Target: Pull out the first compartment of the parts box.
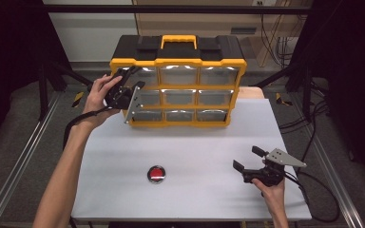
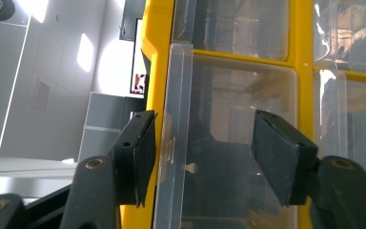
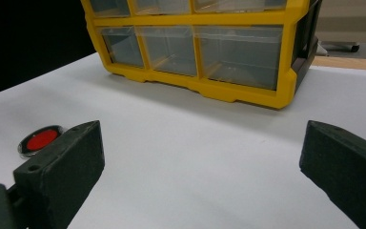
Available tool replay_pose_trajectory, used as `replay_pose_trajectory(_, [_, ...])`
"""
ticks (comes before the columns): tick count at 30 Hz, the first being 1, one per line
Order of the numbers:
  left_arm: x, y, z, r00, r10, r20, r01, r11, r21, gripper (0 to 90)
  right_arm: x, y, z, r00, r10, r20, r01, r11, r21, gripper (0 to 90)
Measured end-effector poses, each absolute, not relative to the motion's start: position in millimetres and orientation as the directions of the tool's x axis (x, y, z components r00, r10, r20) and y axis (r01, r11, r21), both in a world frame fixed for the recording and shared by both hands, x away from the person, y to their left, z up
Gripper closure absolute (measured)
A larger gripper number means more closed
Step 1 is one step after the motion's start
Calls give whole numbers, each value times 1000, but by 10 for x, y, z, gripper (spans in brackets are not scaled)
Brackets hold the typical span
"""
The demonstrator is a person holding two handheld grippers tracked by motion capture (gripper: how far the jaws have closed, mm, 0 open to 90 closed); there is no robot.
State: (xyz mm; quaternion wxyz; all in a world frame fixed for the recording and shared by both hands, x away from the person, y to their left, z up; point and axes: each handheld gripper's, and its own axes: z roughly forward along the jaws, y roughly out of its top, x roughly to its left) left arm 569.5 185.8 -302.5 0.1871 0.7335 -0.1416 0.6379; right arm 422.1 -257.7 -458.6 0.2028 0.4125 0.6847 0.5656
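Observation:
A yellow and black drawer cabinet (image 1: 178,61) with clear drawers stands at the back of the white table (image 1: 195,142). My left gripper (image 1: 134,78) is at its top-left drawer (image 2: 224,143), turned on its side. The drawer's clear handle lip (image 2: 174,143) lies between the jaws. One pad (image 2: 145,152) sits next to the lip, the other pad (image 2: 276,157) stands off it. My right gripper (image 1: 248,159) rests low over the table's front right, open, with nothing between its fingers. A small round red disc (image 1: 156,174) in a metal rim lies at the front middle.
In the right gripper view (image 3: 200,157) the cabinet's bottom row (image 3: 238,52) is ahead and the red disc (image 3: 40,140) is to the left. Black frame posts and cables (image 1: 313,123) flank the table. Bare white table lies between the disc and the cabinet.

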Motion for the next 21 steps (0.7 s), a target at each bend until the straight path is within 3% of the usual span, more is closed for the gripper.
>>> replay_pose_trajectory(13, [5685,1863,-3004,93,-2,996,-439,-898,39,618,4219,-2585,-4578,-577,794,192,335,16,942,20])
replay_pose_trajectory(21, [5685,1867,-2987,69,-25,997,-439,-898,8,688,4220,-2588,-4577,-575,796,190,332,15,943,20])
